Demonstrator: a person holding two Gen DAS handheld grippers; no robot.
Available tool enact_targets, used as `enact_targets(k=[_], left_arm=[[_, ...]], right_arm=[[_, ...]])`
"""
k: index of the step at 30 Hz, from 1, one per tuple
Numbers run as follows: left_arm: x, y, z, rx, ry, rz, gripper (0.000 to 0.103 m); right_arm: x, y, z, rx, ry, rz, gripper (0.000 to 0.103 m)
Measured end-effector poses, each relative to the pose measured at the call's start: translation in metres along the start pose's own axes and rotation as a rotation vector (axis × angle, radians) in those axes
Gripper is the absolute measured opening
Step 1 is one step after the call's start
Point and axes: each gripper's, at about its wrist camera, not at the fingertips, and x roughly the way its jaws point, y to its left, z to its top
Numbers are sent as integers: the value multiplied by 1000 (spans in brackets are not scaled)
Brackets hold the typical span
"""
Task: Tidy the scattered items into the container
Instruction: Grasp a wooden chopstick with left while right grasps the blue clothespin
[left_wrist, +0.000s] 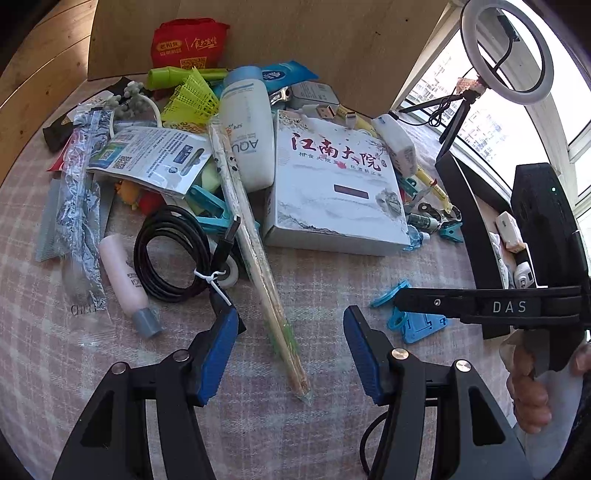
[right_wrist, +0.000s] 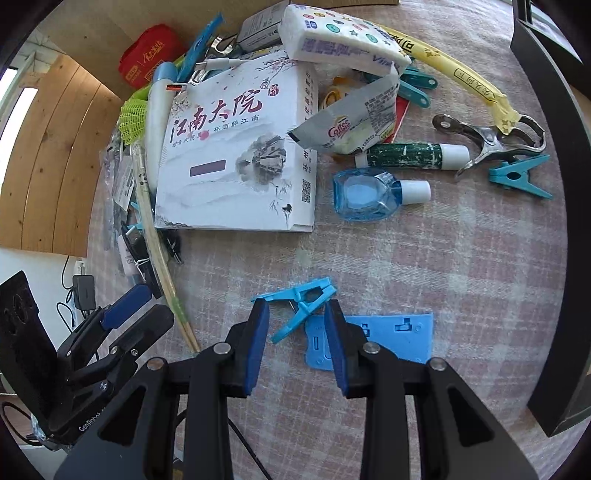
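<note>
Clothespin (right_wrist: 301, 301) (light blue) lies between the parted right gripper (right_wrist: 295, 325); left gripper (left_wrist: 290, 347) spread too.

looks like a home setup | checked tablecloth (left_wrist: 332, 280) | window (left_wrist: 476, 122) | ring light (left_wrist: 502, 48) | toiletries, household clutter

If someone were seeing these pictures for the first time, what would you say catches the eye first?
The white box with red calligraphy dominates, lying flat in the middle of a heap of clutter on the checked cloth. Nearer, the right gripper stands open around a light-blue clothes peg, beside a flat blue plastic piece. In the left wrist view, the open left gripper straddles wrapped chopsticks next to a coiled black cable.
</note>
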Motion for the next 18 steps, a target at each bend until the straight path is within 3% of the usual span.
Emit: enact_targets(k=[7, 11, 14, 18], left_arm=[[6, -7, 1, 9, 24, -24, 55], [13, 0, -2, -41, 51, -57, 55], [19, 2, -1, -51, 59, -39, 40], [26, 13, -1, -113, 62, -65, 10]], right_arm=[[7, 13, 11, -5, 30, -15, 31], [10, 20, 17, 17, 32, -30, 31], [16, 28, 21, 9, 43, -42, 31], [17, 32, 21, -1, 55, -25, 18]])
